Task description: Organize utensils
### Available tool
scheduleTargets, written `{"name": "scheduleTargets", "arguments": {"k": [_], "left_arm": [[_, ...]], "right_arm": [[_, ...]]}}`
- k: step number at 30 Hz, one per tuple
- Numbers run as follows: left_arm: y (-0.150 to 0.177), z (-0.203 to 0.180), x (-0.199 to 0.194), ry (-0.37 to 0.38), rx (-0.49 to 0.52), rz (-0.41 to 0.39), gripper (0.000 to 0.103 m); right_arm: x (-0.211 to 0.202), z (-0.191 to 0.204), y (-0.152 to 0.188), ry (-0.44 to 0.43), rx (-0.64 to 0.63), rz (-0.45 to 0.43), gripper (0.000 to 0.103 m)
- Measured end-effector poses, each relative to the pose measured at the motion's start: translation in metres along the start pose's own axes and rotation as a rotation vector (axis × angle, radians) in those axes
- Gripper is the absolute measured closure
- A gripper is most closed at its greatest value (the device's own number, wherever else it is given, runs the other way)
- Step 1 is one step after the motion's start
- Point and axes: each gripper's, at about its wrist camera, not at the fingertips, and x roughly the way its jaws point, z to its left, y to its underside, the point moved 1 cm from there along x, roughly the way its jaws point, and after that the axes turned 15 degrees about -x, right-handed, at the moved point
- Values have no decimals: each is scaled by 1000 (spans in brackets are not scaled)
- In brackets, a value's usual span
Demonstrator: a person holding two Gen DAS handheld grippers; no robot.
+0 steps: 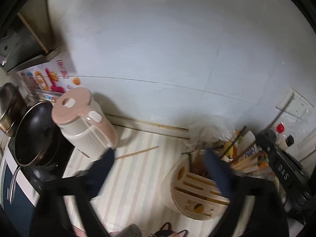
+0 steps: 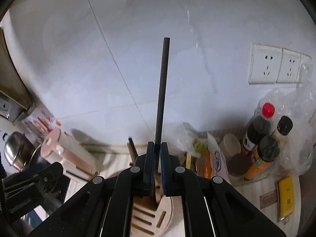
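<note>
Holding a dark chopstick (image 2: 162,90) upright in my right gripper (image 2: 157,165), I have its pads clamped tight on the lower part of the stick, right above the round wooden utensil holder (image 2: 158,215) on the striped tabletop (image 1: 138,177). My left gripper (image 1: 158,169) has its jaws spread wide with nothing between them, hovering over the tabletop between the pink-lidded kettle (image 1: 86,122) and the holder; that view is smeared, so I can't judge its height well. A second, pale chopstick (image 1: 136,153) lies loose on the tabletop near the kettle's base. From here, I think the main risk is missing a slot: my own gripper hides the stick's lower end, so if it meets the solid top of the holder it could pivot in the pads or skid sideways. The holder looks light, and a push off-centre might tip it or shove it into the bags and packets just behind it. My left gripper could also nudge the kettle if it swings further that way while reaching for the loose chopstick.
</note>
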Motion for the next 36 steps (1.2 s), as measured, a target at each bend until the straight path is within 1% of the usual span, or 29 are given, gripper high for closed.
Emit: {"name": "scheduleTargets", "arguments": {"k": [2,3,4,6,8,11,13,14,16,18,20,24,27,30,32,33,36], "left_arm": [[1,5,-3,-17,-8,-17,5],[2,7,-4,-36,-5,-26,3],[3,8,-5,-45,-3,-31,1],[6,11,-9,-48,-5,-40,1],[11,13,-15,-51,-10,-48,1],[19,14,-23,-60,0,-64,1],[25,15,-27,-71,10,-75,1],[30,15,-31,-78,17,-80,1],[38,16,-38,-83,26,-90,1],[51,17,-49,-88,38,-102,1],[62,19,-57,-94,44,-107,1],[87,26,-70,-110,40,-106,1],[103,33,-87,-93,31,-107,1],[115,38,-112,-63,34,-114,0],[124,41,-137,-35,43,-135,0],[127,41,-143,-28,46,-142,0],[140,48,-176,13,72,-156,0]], "right_arm": [[-1,0,4,-17,-4,21,83],[-5,-1,6,-20,1,21,69],[-9,-3,8,-24,6,18,60],[-18,-5,11,-35,20,14,57],[-29,-7,14,-36,30,6,56],[-44,-8,19,-20,28,-5,51],[-55,-7,25,9,14,-2,40],[-60,-6,28,23,6,2,36],[-70,-2,36,79,-29,12,18],[-80,4,46,136,-82,15,7],[-86,10,57,170,-119,25,6],[-101,17,82,188,-161,30,3],[-120,19,97,203,-174,7,3],[-150,24,111,211,-172,-26,3],[-177,30,120,217,-164,-55,2],[-189,33,123,225,-163,-70,1],[-233,46,137,269,-155,-112,1]]}}
